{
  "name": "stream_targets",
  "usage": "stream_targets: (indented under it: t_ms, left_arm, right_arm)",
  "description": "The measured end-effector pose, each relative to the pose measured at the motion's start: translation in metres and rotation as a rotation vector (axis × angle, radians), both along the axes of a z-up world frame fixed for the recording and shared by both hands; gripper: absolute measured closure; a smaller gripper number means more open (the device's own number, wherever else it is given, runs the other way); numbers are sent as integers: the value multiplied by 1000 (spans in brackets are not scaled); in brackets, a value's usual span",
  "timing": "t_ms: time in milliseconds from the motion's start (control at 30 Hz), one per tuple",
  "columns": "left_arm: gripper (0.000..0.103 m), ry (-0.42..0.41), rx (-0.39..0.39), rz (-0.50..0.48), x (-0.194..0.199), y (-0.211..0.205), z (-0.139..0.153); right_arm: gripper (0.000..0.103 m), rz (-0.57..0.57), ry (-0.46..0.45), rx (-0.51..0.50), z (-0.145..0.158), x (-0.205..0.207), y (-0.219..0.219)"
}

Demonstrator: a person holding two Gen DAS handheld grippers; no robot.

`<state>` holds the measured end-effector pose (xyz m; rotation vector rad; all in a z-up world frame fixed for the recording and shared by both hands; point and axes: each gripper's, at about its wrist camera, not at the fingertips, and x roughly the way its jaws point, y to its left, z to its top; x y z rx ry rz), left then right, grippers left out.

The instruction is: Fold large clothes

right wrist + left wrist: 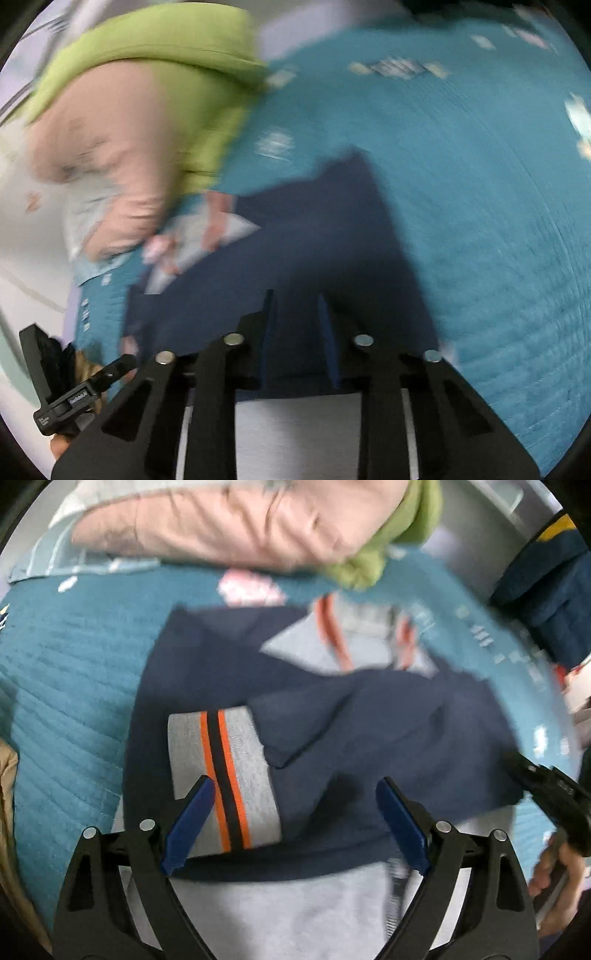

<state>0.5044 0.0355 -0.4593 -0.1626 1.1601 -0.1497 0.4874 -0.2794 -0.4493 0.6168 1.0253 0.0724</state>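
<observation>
A navy garment (388, 731) lies flat on a teal quilt (74, 683). One sleeve is folded across it and ends in a grey cuff (221, 768) with orange stripes. Its grey lower part fills the bottom of the left wrist view. My left gripper (295, 812) hovers open over the cuff, with the blue pads (192, 823) wide apart and nothing pinched. In the blurred right wrist view my right gripper (297, 332) is over the navy garment (325, 240) with its jaws close together. I cannot tell whether cloth is caught between them. The right gripper (511, 757) also shows at the garment's right edge.
A pile of pink clothes (221, 528) and green clothes (369, 565) lies at the far side of the quilt (480, 184). A dark blue item (546, 583) sits at the upper right. A person's hand (557, 878) holds the right gripper.
</observation>
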Motion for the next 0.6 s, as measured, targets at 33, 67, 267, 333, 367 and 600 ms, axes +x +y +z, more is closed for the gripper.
stream_targets:
  t_ms: [33,67,267,333,367,600]
  left_arm:
    - [14,8,20,5,3,0,-7]
    - [13,-2,30,5,4,0,-8]
    - [12,-11,-63,-11,12,12,10]
    - [12,-52,-70,29,19,33,26]
    - [12,-63,-64,49,24,42,32]
    - [12,22,-17,175,88,104,23]
  right_arm:
    - [103,-10,4,29,-11,-1,-8]
    - [103,-3,-7,58,-16,-1,-13]
    - [87,67,-23,0,14,5,5]
    - [67,89,-60,-19,28,9,6]
    - [54,92,-79,-28,36,15,5]
    - [50,65,-30,-68,34,71,-19]
